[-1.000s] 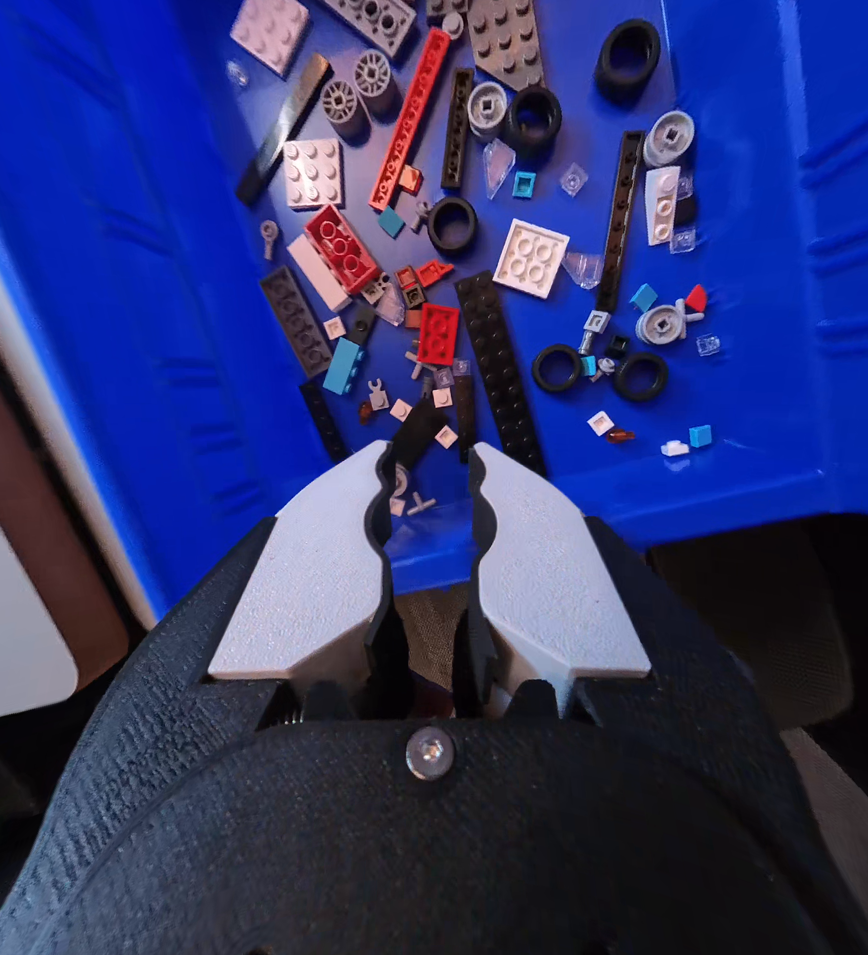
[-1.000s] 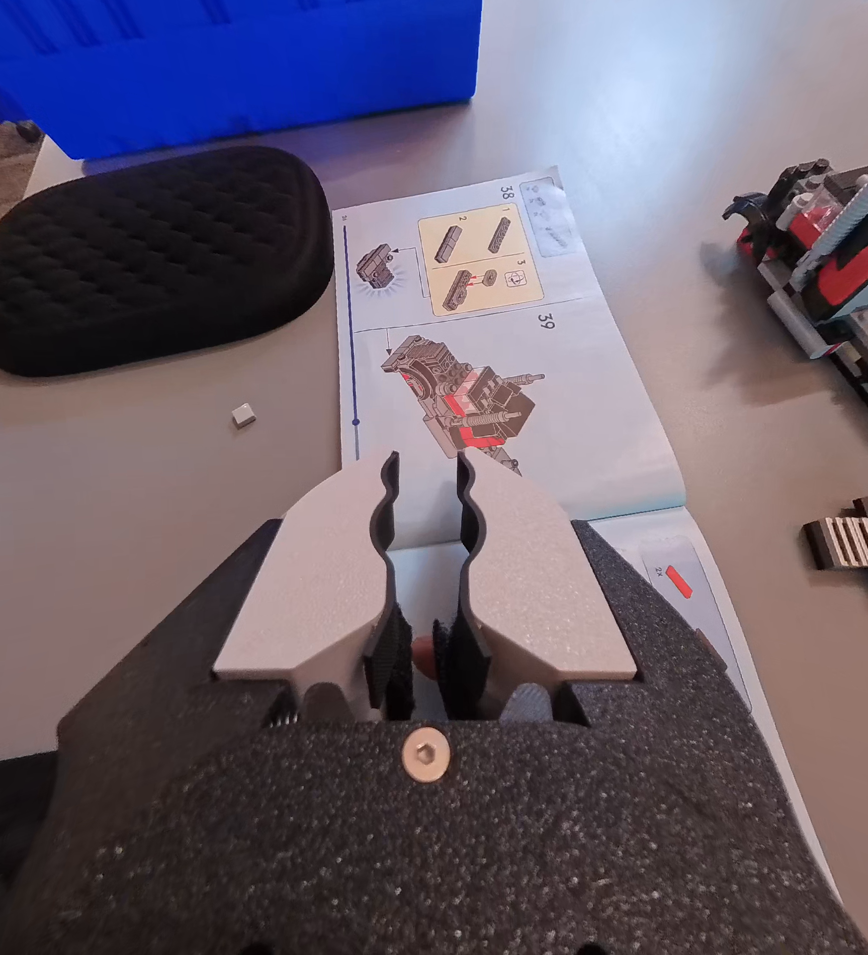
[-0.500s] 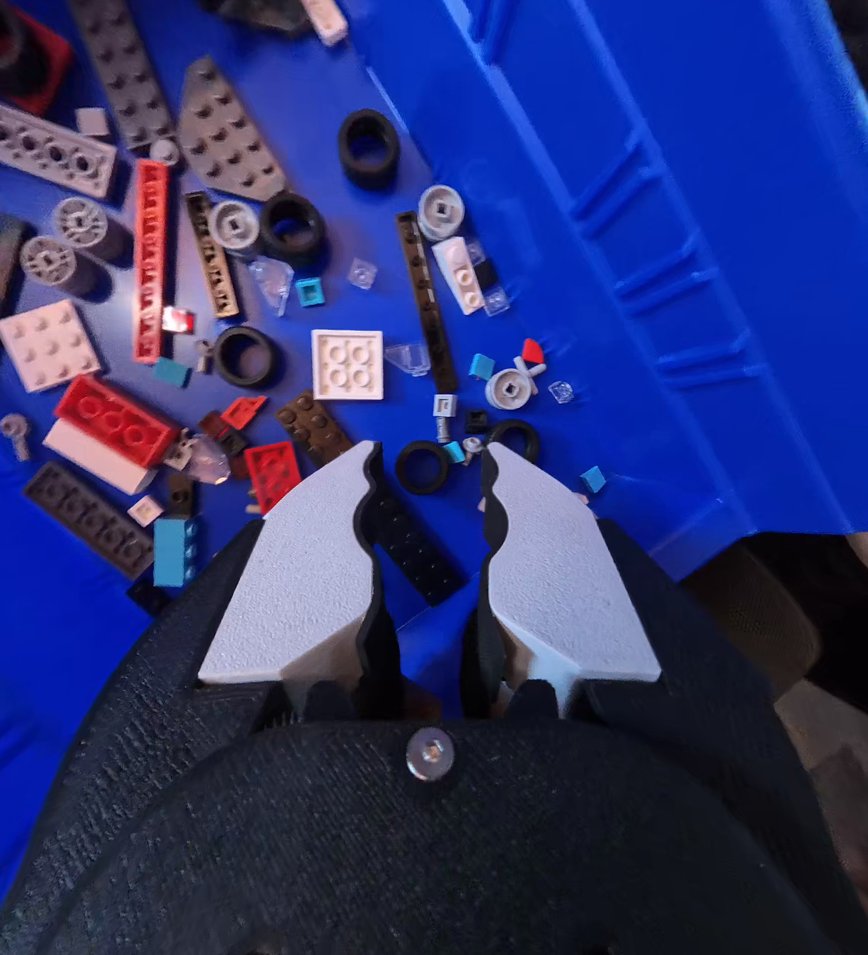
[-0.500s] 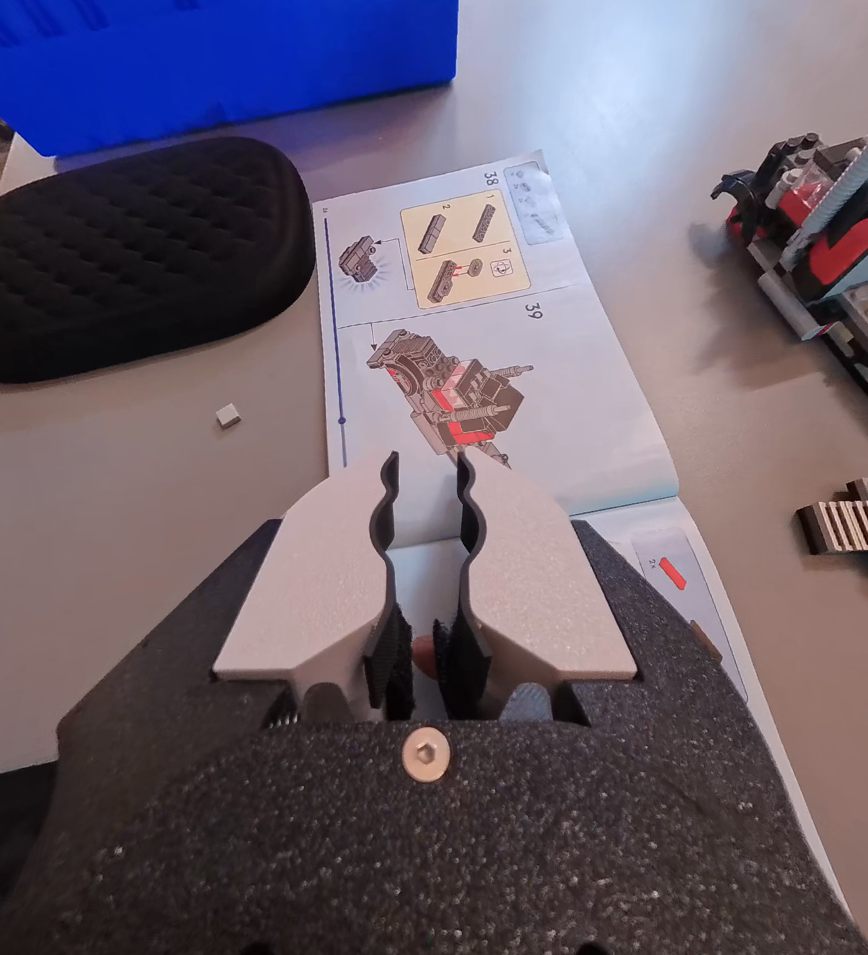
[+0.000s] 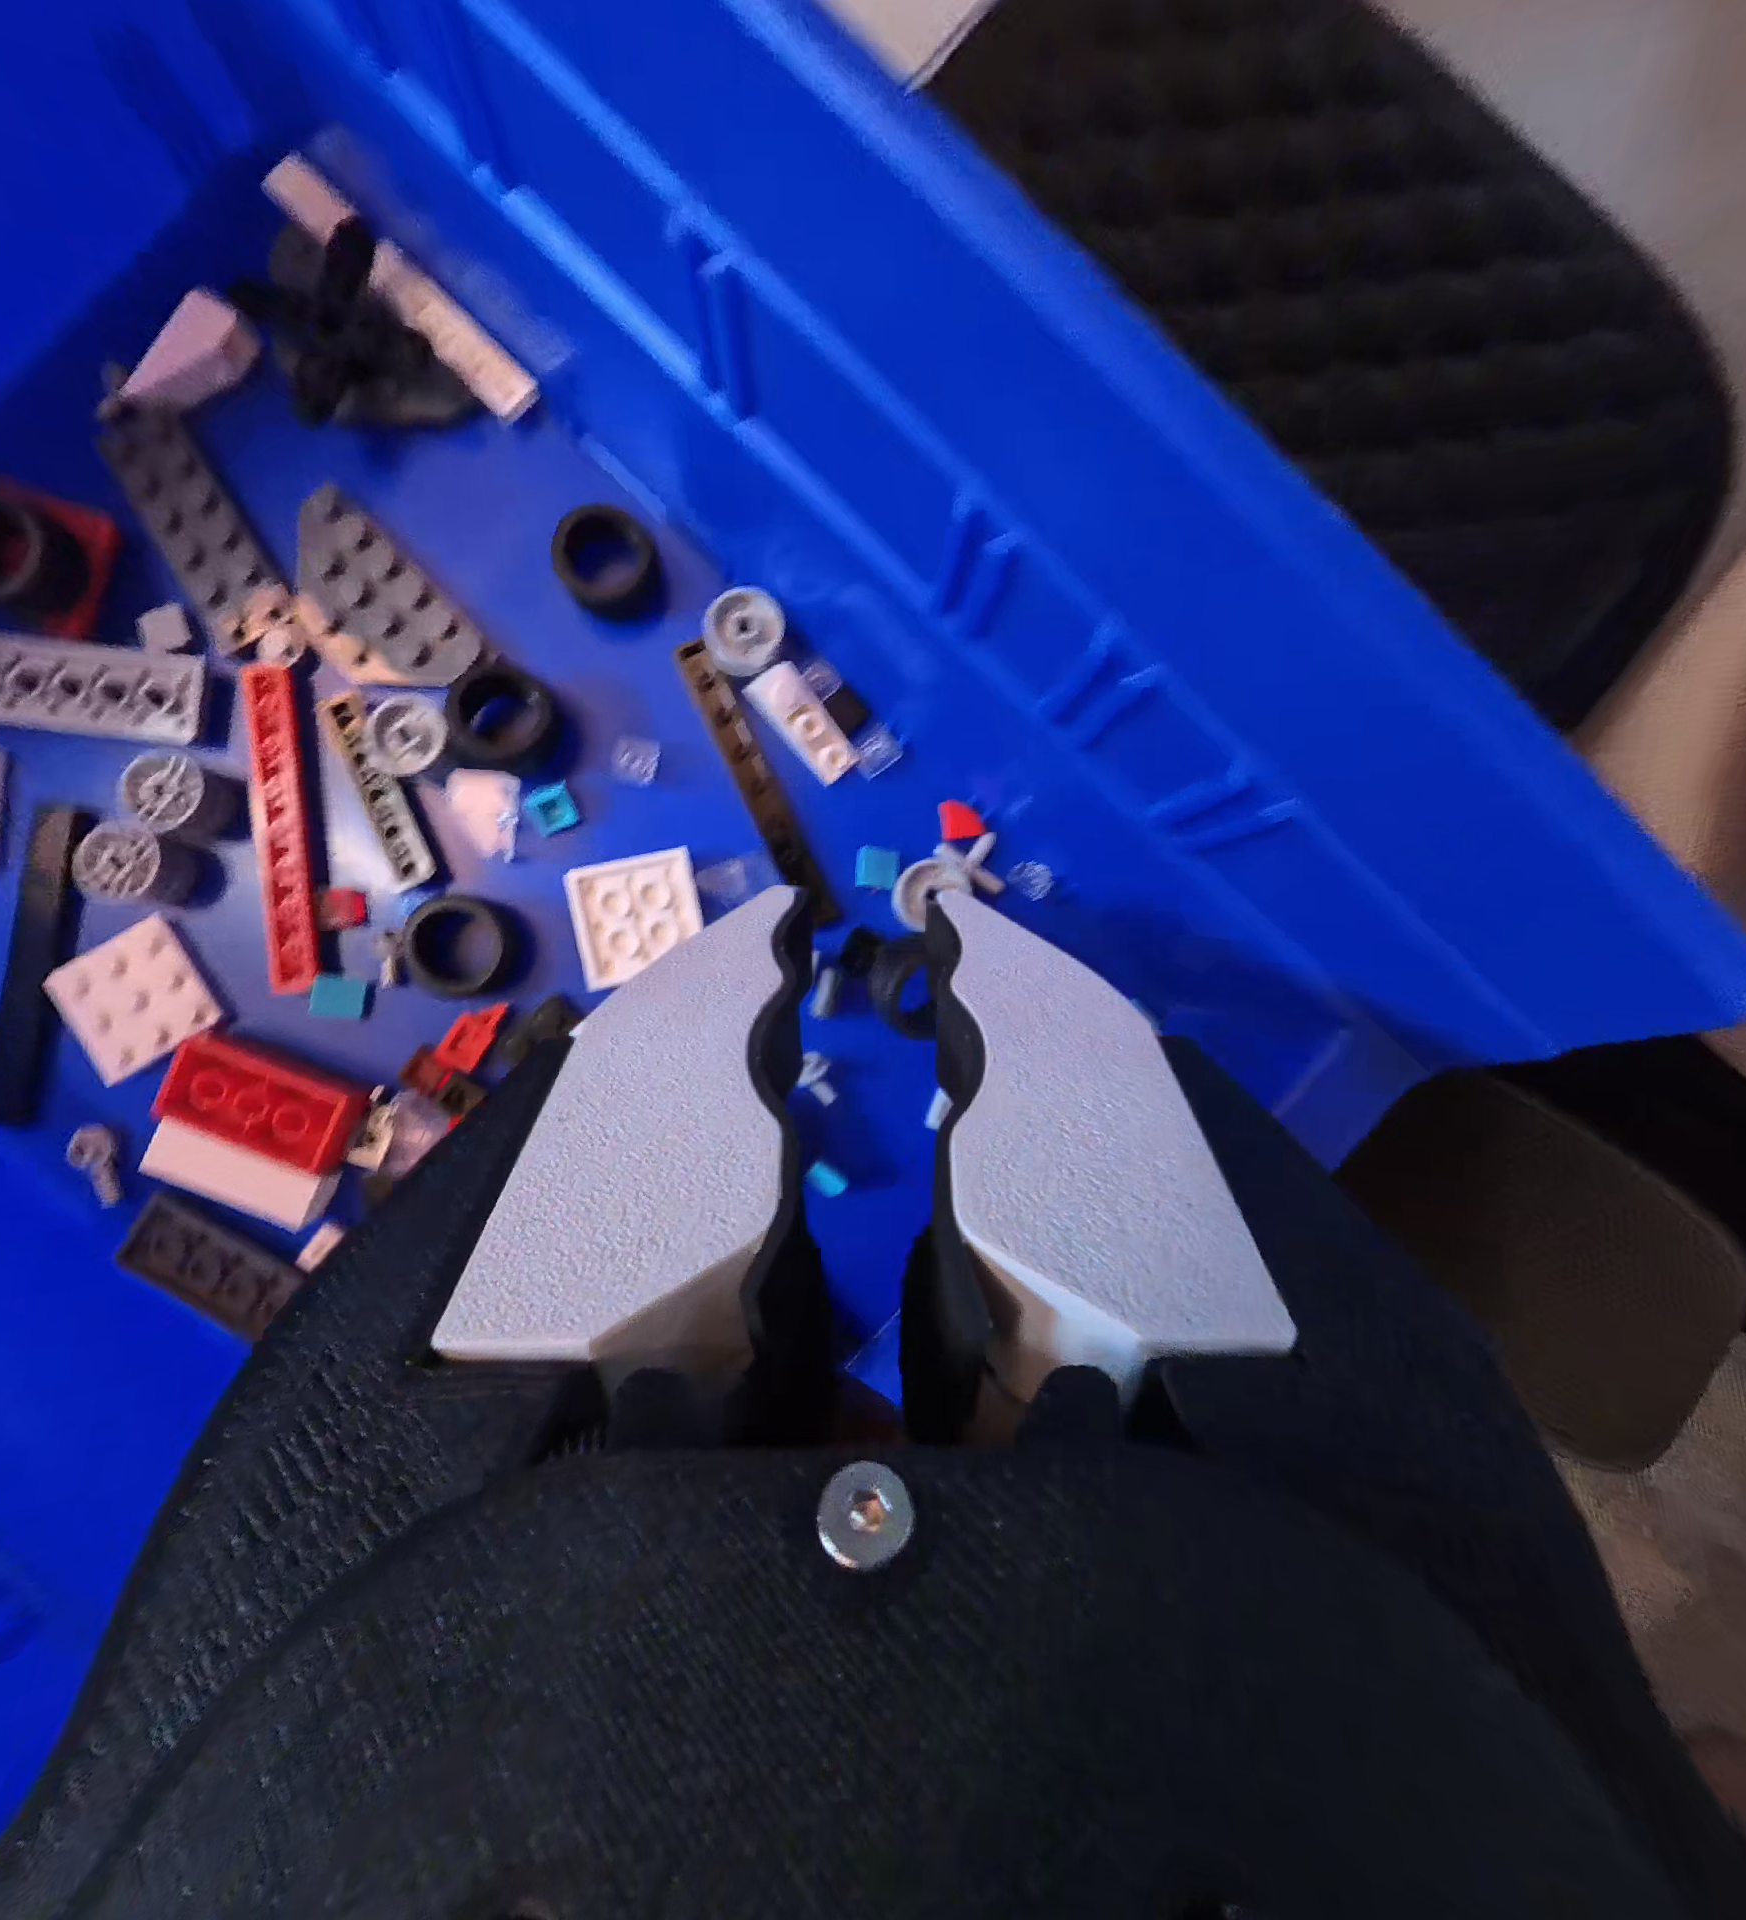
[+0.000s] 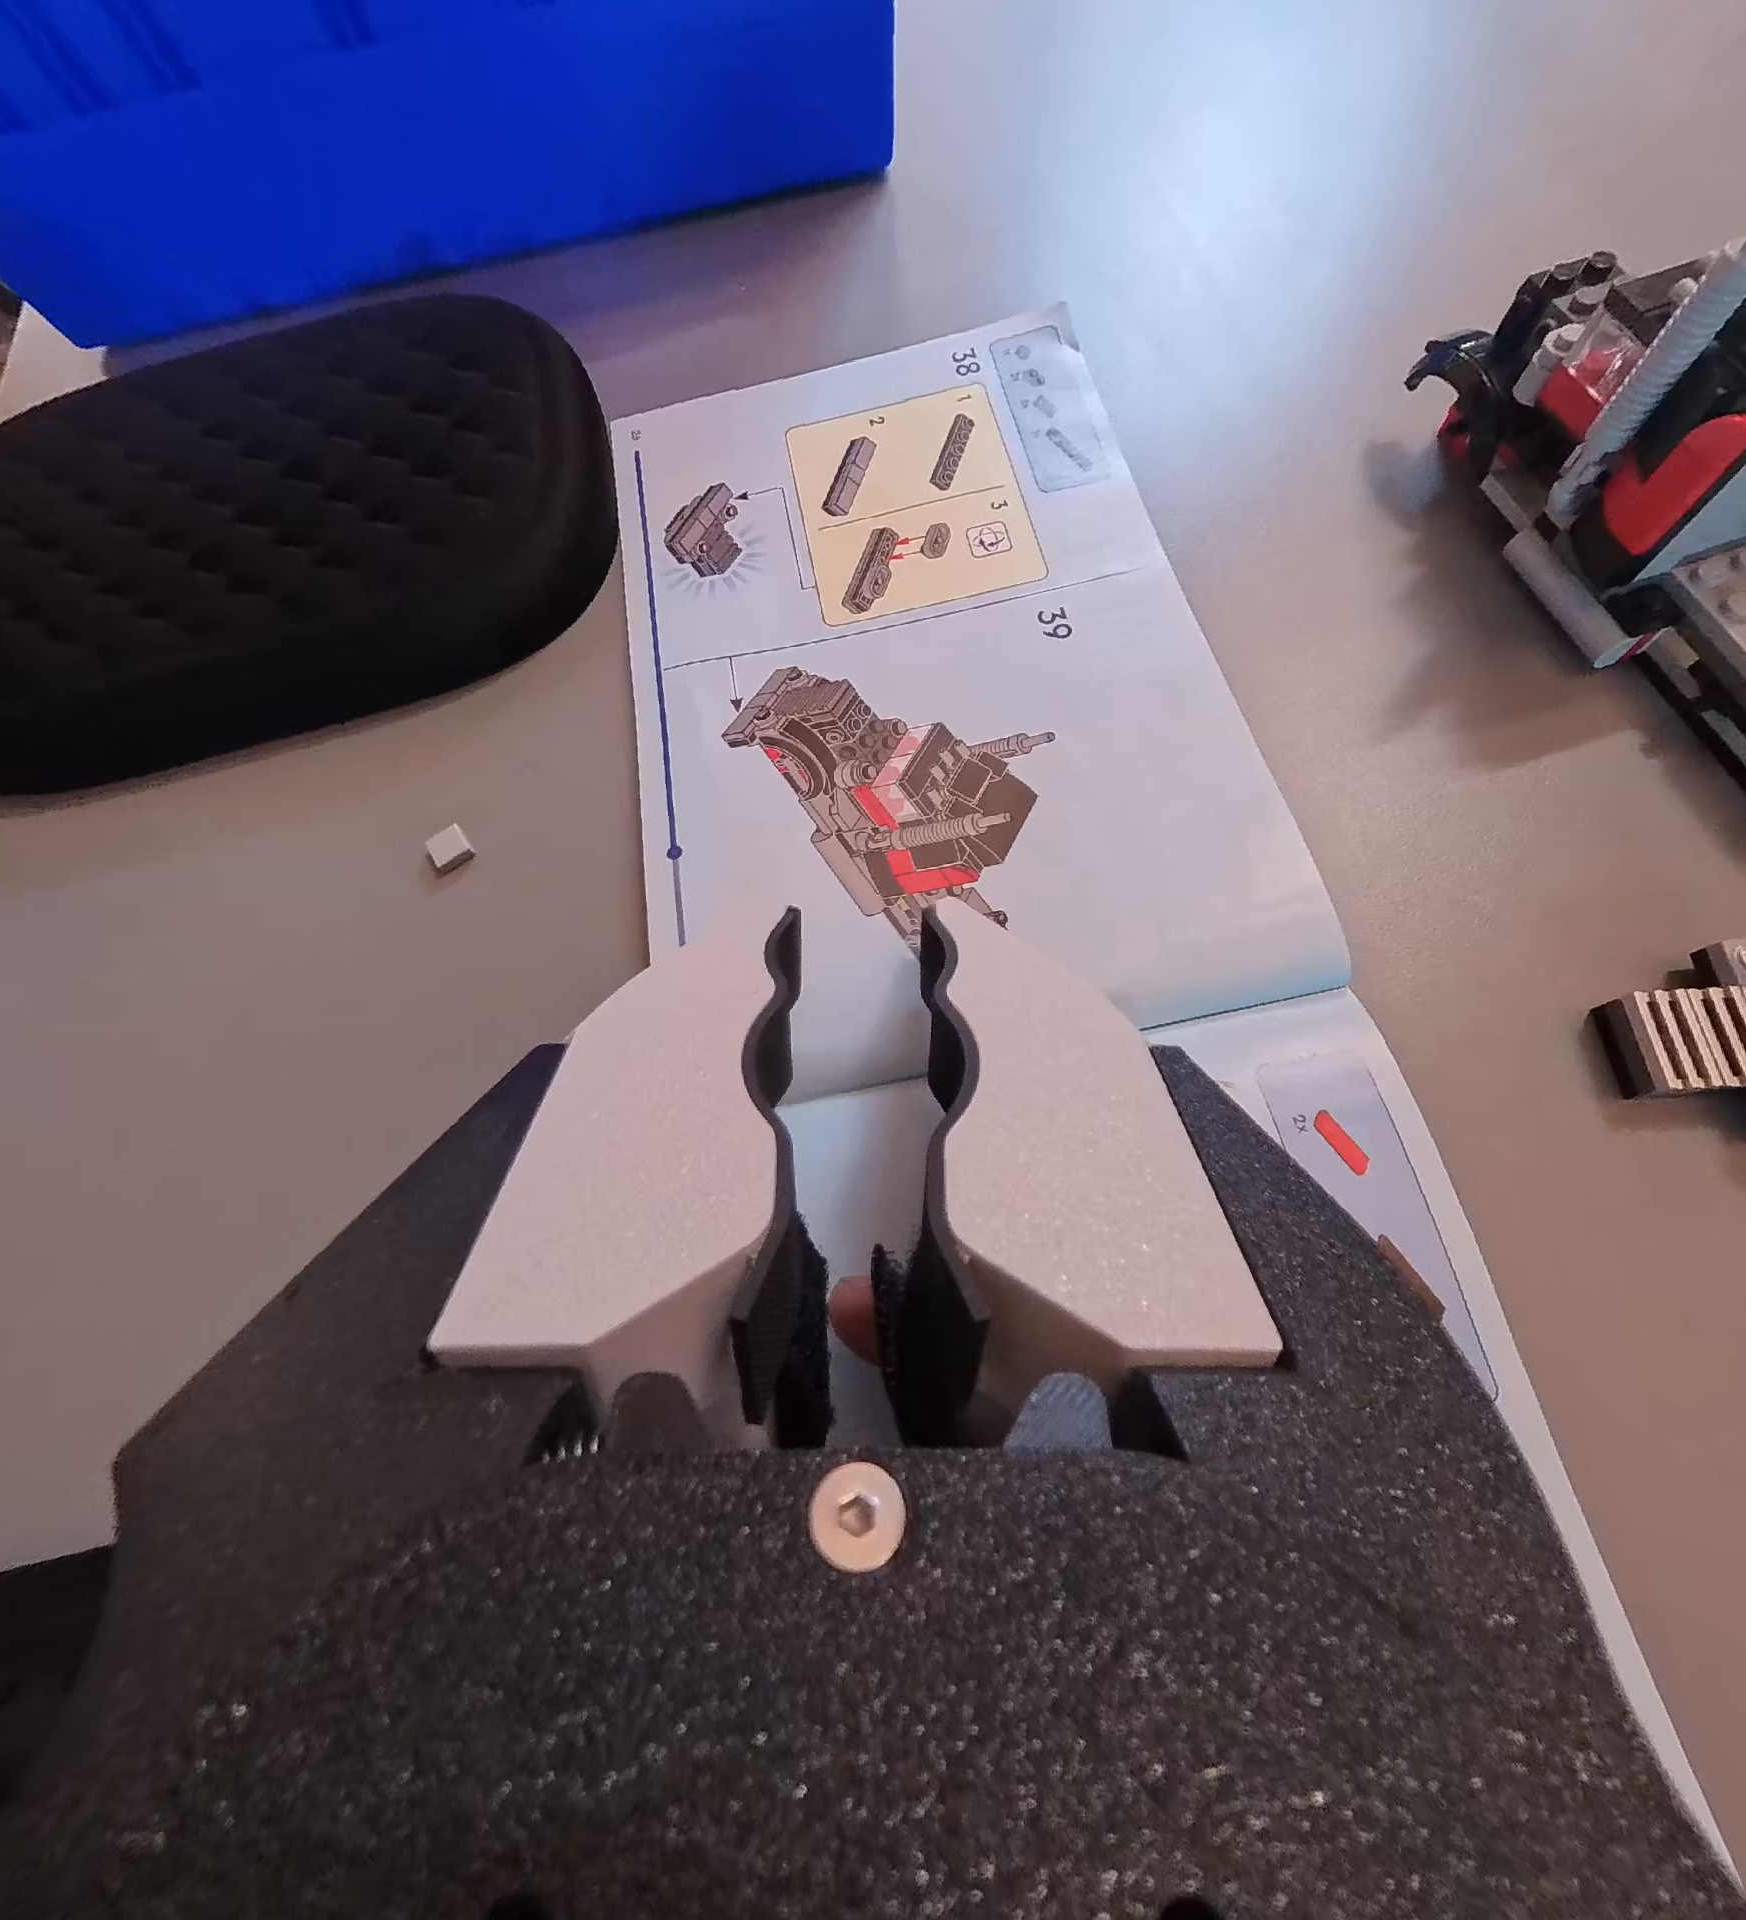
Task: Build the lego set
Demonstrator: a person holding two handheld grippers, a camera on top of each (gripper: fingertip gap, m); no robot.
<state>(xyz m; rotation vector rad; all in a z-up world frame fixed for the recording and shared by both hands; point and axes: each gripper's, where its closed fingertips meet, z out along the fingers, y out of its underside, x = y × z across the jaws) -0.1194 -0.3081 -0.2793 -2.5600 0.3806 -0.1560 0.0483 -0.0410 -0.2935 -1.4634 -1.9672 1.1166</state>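
Observation:
My left gripper [image 5: 864, 914] is open and empty, hovering inside the blue bin [image 5: 1056, 582] above loose lego pieces: a small black tyre [image 5: 905, 987] lies between its tips, a white square plate [image 5: 635, 914] just left, a red brick [image 5: 256, 1107] farther left. The view is blurred. My right gripper [image 6: 858, 920] is open and empty above the open instruction booklet [image 6: 952, 665] on the grey table. The part-built red, black and grey lego model [image 6: 1700, 478] stands at the right, with a small striped grille assembly [image 6: 1721, 1029] below it.
A black padded case [image 6: 245, 530] lies left of the booklet and also shows beyond the bin wall in the left wrist view [image 5: 1368, 343]. A tiny grey tile [image 6: 450, 847] lies on the table [image 6: 173, 1039]. The blue bin [image 6: 381, 135] stands at the back left. The tips of one gripper are about 30 cm away from the tips of the other. Measured from the fingertips, the tiny grey tile [image 6: 450, 847] is 8 cm or so from the right gripper and 25 cm from the left.
My left gripper has swung right and deeper into the bin, over the pieces near its right wall. My right gripper has drifted slightly over the booklet; its jaws stay the same.

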